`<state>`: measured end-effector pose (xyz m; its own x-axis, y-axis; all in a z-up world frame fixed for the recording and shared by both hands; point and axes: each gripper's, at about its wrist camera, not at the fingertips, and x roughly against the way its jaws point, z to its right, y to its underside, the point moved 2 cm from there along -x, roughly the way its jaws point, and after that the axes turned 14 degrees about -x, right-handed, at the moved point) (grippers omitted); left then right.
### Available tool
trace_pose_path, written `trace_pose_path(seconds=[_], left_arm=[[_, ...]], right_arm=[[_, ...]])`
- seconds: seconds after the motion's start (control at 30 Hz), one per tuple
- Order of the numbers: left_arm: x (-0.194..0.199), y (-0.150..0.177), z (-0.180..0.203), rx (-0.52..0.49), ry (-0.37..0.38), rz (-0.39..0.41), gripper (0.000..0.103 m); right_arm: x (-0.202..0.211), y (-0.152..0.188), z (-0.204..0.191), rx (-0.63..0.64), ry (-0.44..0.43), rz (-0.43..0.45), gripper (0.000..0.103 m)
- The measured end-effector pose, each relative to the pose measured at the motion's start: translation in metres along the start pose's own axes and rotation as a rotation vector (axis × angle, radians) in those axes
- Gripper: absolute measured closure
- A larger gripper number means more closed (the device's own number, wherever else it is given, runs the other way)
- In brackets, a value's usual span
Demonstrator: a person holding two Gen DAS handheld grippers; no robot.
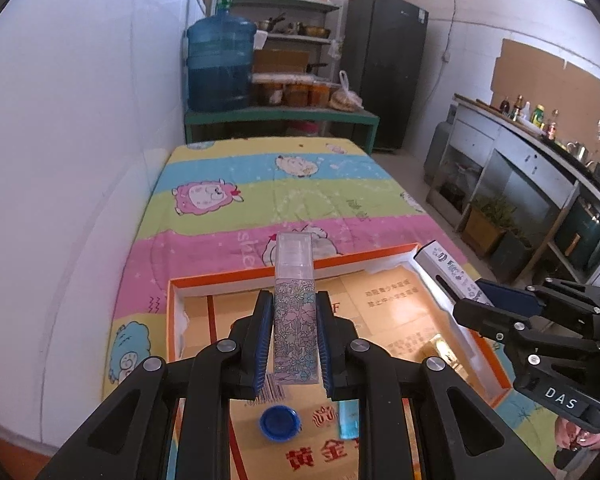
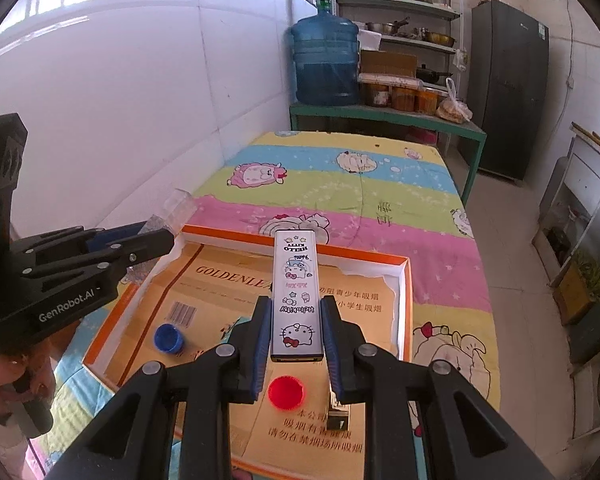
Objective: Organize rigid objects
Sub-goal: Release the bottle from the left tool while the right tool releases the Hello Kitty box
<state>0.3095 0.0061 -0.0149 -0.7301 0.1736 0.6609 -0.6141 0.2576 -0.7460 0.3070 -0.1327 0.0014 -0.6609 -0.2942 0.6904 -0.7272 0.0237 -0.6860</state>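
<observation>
Two slim boxes held over an orange-rimmed tray

The floral clear-topped box (image 1: 294, 312) stands on end at 12 o'clock of the left wrist view, over the orange-rimmed tray (image 1: 260, 274). The white cartoon-cat box (image 2: 298, 300) points to 12 o'clock in the right wrist view. On the tray's cardboard floor lie a blue cap (image 1: 279, 422) at 6 o'clock and a red cap (image 2: 286, 392) at 6 o'clock.

Left wrist view: rides behind left tongs (image 1: 293, 320), faces forward and steeply down, close above orange tray (image 1: 220, 278). Right wrist view: same stance behind right tongs (image 2: 296, 322), just right of first. Each sees other's tongs at frame edge. Shared: tray, striped cartoon cloth (image 2: 380, 184), blue water jug (image 1: 220, 64), shelves, dark fridge (image 2: 508, 88).
</observation>
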Motion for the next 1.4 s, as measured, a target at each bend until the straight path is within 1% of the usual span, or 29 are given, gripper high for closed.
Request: trace_pose_path(seconds=[0.2, 0.37, 0.57, 0.8, 0.9, 1.03, 1.4], left_arm=[[-0.027, 0.003, -0.003, 0.009, 0.008, -0.040, 0.083], [-0.042, 0.009, -0.003, 0.016, 0.019, -0.070, 0.083], [-0.065, 0.016, -0.001, 0.023, 0.042, -0.128, 0.083], [-0.075, 0.014, 0.002, 0.004, 0.032, -0.148, 0.083], [-0.085, 0.018, 0.002, 0.014, 0.057, -0.178, 0.083], [-0.100, 0.025, 0.005, 0.011, 0.063, -0.219, 0.083], [-0.105, 0.024, 0.006, 0.016, 0.065, -0.215, 0.082]], right_arm=[[-0.021, -0.002, 0.006, -0.015, 0.001, -0.032, 0.078], [-0.040, -0.003, 0.012, -0.026, 0.007, -0.064, 0.078], [-0.057, 0.003, 0.015, -0.024, 0.019, -0.102, 0.078], [-0.074, 0.010, 0.019, -0.024, 0.023, -0.139, 0.078], [-0.080, 0.011, 0.018, -0.019, 0.024, -0.150, 0.078], [-0.089, 0.013, 0.018, -0.017, 0.026, -0.166, 0.078], [-0.100, 0.020, 0.018, -0.006, 0.034, -0.197, 0.078]])
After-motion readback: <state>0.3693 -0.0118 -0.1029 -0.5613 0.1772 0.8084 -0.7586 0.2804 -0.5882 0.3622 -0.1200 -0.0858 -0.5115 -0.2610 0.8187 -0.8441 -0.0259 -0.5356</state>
